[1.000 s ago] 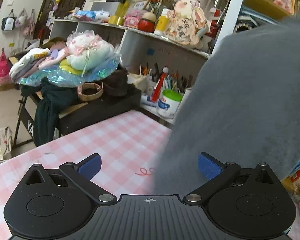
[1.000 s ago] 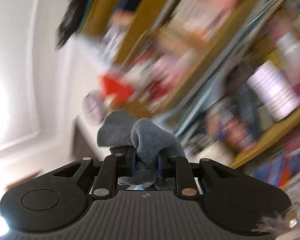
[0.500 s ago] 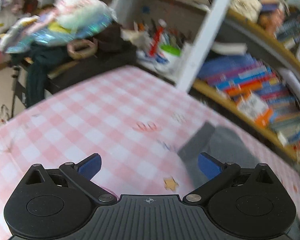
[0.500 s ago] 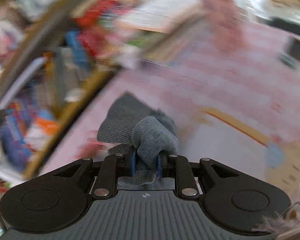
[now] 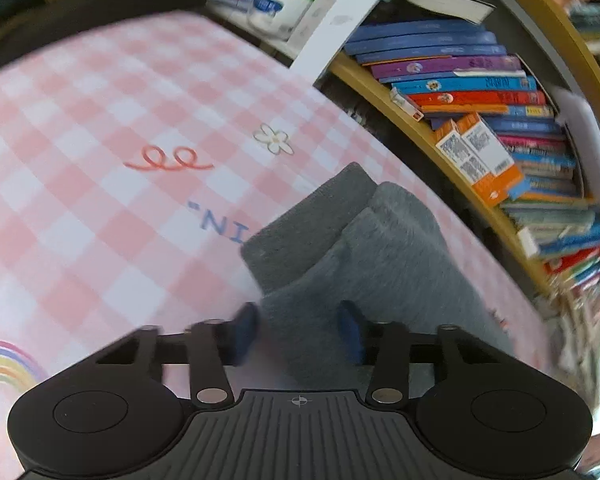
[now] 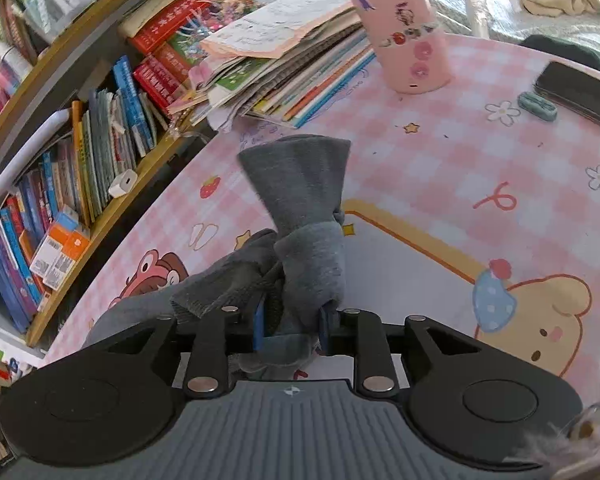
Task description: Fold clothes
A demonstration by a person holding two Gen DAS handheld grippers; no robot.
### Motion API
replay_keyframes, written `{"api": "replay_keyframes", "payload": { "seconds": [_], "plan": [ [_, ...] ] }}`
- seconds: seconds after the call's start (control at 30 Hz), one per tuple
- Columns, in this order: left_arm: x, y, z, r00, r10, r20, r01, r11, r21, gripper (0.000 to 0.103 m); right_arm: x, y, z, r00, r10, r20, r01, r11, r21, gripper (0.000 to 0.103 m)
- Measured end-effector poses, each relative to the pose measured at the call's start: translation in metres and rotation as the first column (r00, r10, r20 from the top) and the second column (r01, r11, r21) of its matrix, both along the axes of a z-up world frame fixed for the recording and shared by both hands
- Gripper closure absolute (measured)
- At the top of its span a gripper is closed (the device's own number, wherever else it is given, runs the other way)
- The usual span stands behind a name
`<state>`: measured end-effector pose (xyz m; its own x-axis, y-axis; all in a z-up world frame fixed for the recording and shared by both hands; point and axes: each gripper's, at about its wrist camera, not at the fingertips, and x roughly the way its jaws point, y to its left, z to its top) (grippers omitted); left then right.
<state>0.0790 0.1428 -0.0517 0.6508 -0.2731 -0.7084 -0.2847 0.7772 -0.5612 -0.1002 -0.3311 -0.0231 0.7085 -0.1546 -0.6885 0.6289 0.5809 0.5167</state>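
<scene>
A grey knit garment (image 5: 364, 248) lies bunched on the pink checked tablecloth (image 5: 100, 128). My left gripper (image 5: 298, 330) is low over its near edge, its blue pads partly closed with grey cloth between them, not clamped. My right gripper (image 6: 290, 320) is shut on a bunched fold of the same garment (image 6: 304, 200), which trails forward and left onto the cloth.
A curved wooden bookshelf (image 5: 480, 92) packed with books runs along the table's far edge. In the right wrist view a stack of books and papers (image 6: 284, 48), a pink cup (image 6: 404, 24) and a black phone (image 6: 580, 88) lie on the table.
Both grippers swung down from the shelves to the table. The garment came down onto the cloth. My left jaws narrowed around its edge. The right gripper kept its hold.
</scene>
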Motion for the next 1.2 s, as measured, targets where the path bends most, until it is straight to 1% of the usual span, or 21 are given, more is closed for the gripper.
{"api": "replay_keyframes", "payload": {
  "seconds": [0.03, 0.13, 0.2, 0.27, 0.37, 0.47, 0.53, 0.6, 0.63, 0.67, 0.7, 0.73, 0.77, 0.8, 0.9, 0.97, 1.07, 1.1, 1.13, 1.17, 1.2],
  "plan": [
    [-0.002, 0.006, -0.003, 1.000, 0.018, 0.006, -0.018, 0.998, -0.062, 0.099, -0.002, -0.002, -0.001, 1.000, -0.005, 0.000, 0.005, 1.000, 0.007, 0.079],
    [-0.015, 0.031, -0.004, 0.994, 0.104, 0.043, -0.092, 0.973, -0.210, 0.099, -0.003, -0.003, -0.002, 1.000, -0.004, -0.006, 0.004, 1.000, 0.019, 0.078],
    [-0.031, 0.051, 0.004, 0.986, 0.151, 0.072, -0.129, 0.960, -0.247, 0.099, -0.001, -0.002, -0.002, 1.000, 0.019, -0.005, -0.019, 0.999, 0.027, 0.079],
    [-0.055, 0.077, 0.014, 0.973, 0.209, 0.093, -0.179, 0.950, -0.257, 0.099, 0.002, 0.002, -0.003, 0.998, 0.070, 0.001, -0.069, 0.996, 0.053, 0.080],
    [-0.088, 0.114, 0.024, 0.948, 0.301, 0.100, -0.270, 0.932, -0.244, 0.099, 0.008, 0.016, -0.005, 0.982, 0.190, -0.011, -0.188, 0.976, 0.107, 0.081],
    [-0.124, 0.144, 0.029, 0.922, 0.377, 0.093, -0.352, 0.912, -0.212, 0.099, 0.011, 0.030, -0.007, 0.958, 0.279, -0.066, -0.268, 0.954, 0.137, 0.083],
    [-0.140, 0.157, 0.030, 0.912, 0.402, 0.087, -0.380, 0.905, -0.191, 0.099, 0.010, 0.033, -0.006, 0.949, 0.283, -0.136, -0.268, 0.956, 0.118, 0.082],
    [-0.151, 0.164, 0.031, 0.905, 0.417, 0.082, -0.398, 0.900, -0.178, 0.099, 0.009, 0.035, 0.002, 0.938, 0.296, -0.180, -0.290, 0.955, 0.058, 0.078],
    [-0.154, 0.167, 0.031, 0.903, 0.423, 0.081, -0.404, 0.897, -0.178, 0.099, 0.009, 0.036, 0.007, 0.932, 0.305, -0.197, -0.307, 0.951, 0.022, 0.075],
    [-0.155, 0.169, 0.031, 0.901, 0.427, 0.080, -0.408, 0.895, -0.180, 0.099, 0.009, 0.040, 0.013, 0.921, 0.330, -0.209, -0.342, 0.939, -0.027, 0.066],
    [-0.156, 0.169, 0.031, 0.901, 0.426, 0.080, -0.407, 0.895, -0.181, 0.099, 0.010, 0.047, 0.022, 0.905, 0.367, -0.217, -0.393, 0.915, -0.089, 0.054],
    [-0.154, 0.169, 0.031, 0.903, 0.421, 0.082, -0.402, 0.898, -0.179, 0.099, 0.011, 0.058, 0.031, 0.880, 0.418, -0.226, -0.457, 0.875, -0.159, 0.048],
    [-0.152, 0.168, 0.031, 0.905, 0.416, 0.083, -0.398, 0.901, -0.174, 0.099, 0.013, 0.069, 0.038, 0.847, 0.477, -0.234, -0.524, 0.824, -0.217, 0.035],
    [-0.151, 0.167, 0.031, 0.908, 0.411, 0.085, -0.393, 0.904, -0.171, 0.099, 0.016, 0.081, 0.042, 0.808, 0.540, -0.238, -0.588, 0.771, -0.244, 0.029],
    [-0.148, 0.165, 0.032, 0.913, 0.397, 0.088, -0.378, 0.909, -0.174, 0.099, 0.027, 0.120, 0.042, 0.660, 0.703, -0.266, -0.751, 0.601, -0.273, 0.020],
    [-0.148, 0.166, 0.033, 0.915, 0.392, 0.092, -0.372, 0.910, -0.180, 0.099, 0.033, 0.145, 0.031, 0.564, 0.762, -0.318, -0.824, 0.495, -0.277, 0.020],
    [-0.147, 0.168, 0.035, 0.917, 0.386, 0.101, -0.363, 0.912, -0.191, 0.099, 0.040, 0.170, 0.008, 0.464, 0.781, -0.418, -0.885, 0.382, -0.267, 0.020],
    [-0.147, 0.170, 0.036, 0.917, 0.385, 0.105, -0.360, 0.912, -0.198, 0.099, 0.041, 0.173, 0.004, 0.451, 0.780, -0.433, -0.891, 0.369, -0.263, 0.028],
    [-0.146, 0.171, 0.038, 0.916, 0.384, 0.113, -0.356, 0.910, -0.213, 0.099, 0.042, 0.171, 0.002, 0.459, 0.775, -0.434, -0.888, 0.380, -0.260, 0.040],
    [-0.144, 0.171, 0.041, 0.914, 0.385, 0.126, -0.350, 0.907, -0.236, 0.099, 0.042, 0.169, 0.001, 0.466, 0.770, -0.435, -0.884, 0.390, -0.257, 0.065],
    [-0.142, 0.172, 0.044, 0.912, 0.386, 0.139, -0.343, 0.903, -0.259, 0.099, 0.043, 0.161, 0.005, 0.497, 0.770, -0.400, -0.868, 0.430, -0.249, 0.081]
  ]
}}
